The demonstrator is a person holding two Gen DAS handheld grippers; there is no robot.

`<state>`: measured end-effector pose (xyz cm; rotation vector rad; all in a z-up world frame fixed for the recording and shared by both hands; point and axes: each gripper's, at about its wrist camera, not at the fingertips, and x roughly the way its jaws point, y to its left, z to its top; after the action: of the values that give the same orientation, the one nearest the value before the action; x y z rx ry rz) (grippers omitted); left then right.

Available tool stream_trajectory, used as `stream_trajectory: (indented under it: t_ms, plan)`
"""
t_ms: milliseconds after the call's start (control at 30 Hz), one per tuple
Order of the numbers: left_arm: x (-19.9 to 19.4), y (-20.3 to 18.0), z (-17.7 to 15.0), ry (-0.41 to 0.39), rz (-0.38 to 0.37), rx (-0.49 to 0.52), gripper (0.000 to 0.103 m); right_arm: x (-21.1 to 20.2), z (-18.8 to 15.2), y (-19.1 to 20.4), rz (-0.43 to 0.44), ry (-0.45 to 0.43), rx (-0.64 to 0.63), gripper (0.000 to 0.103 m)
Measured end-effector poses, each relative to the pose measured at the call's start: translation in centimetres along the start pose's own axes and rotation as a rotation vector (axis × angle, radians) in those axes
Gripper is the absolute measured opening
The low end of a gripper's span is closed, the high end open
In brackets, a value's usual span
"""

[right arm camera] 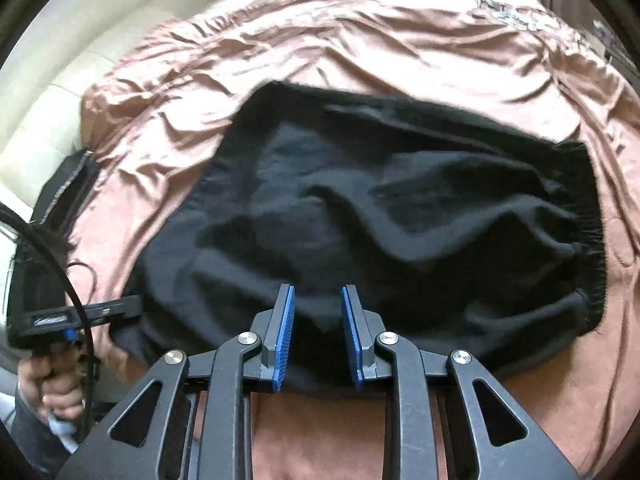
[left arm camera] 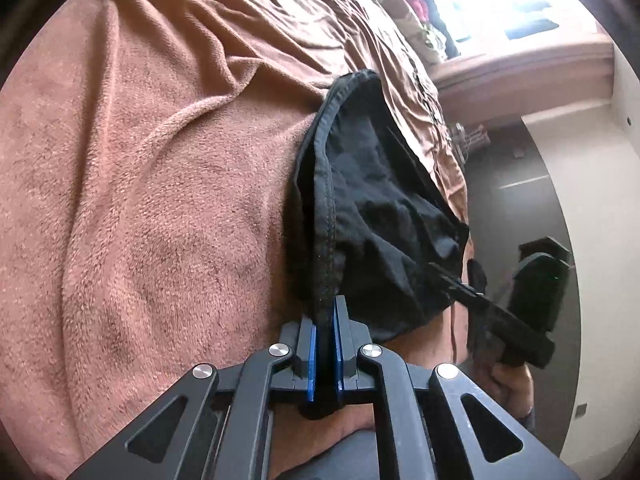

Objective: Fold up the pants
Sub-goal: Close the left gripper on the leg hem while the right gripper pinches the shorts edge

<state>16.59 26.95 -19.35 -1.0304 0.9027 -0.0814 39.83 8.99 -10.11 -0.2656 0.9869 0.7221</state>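
Black pants (right arm camera: 380, 216) lie spread and rumpled on the brown blanket (right arm camera: 520, 80) that covers the bed, their gathered elastic waistband (right arm camera: 588, 232) at the right of my right wrist view and one stitched edge lifted clear of the bedding on the other side.

From my left wrist view, that hemmed edge (left arm camera: 326, 220) runs straight down into my left gripper (left arm camera: 327, 320), whose blue pads (left arm camera: 312, 360) are pressed together on the cloth with only the seam between them. The fabric rises from the pinch and drapes back onto the blanket (left arm camera: 140, 160) behind it.

My right gripper (right arm camera: 318, 312) sits low over the near side of the pants. Its blue pads (right arm camera: 286, 332) stand somewhat apart with a ridge of black cloth in the gap. The picture is blurred there and I cannot tell whether the pads press on that ridge or merely straddle it.

Each gripper shows in the other's camera: the right gripper (left arm camera: 460, 284) reaches the pants' far corner at the right of the left view, a hand (left arm camera: 508, 380) below it on the handle. The left gripper (right arm camera: 120, 306) shows at the left edge of the right view, with a hand (right arm camera: 48, 384) wrapped round its grip and a black cable (right arm camera: 60, 272) looping past.

A pale floor (right arm camera: 48, 112) shows beyond the bed's edge. Bright window light (left arm camera: 500, 0) washes out the far corner of the room.
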Motion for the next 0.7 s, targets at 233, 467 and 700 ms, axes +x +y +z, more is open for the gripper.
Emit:
stream_trajectory:
  t_ms: [233,467,700]
  plan:
    - [-0.3,0.5,-0.1,-0.020,0.029,-0.062,0.007,3.9,3.0,-0.1,-0.090,0.026,0.043,0.010]
    - [0.0,0.8,-0.1,-0.027,0.055,-0.130,0.007,5.0,5.8,0.0,-0.121,0.002,0.061,0.008]
    - [0.3,0.7,-0.2,-0.017,0.076,-0.143,0.007,6.5,8.7,-1.5,-0.148,0.009,0.085,0.005]
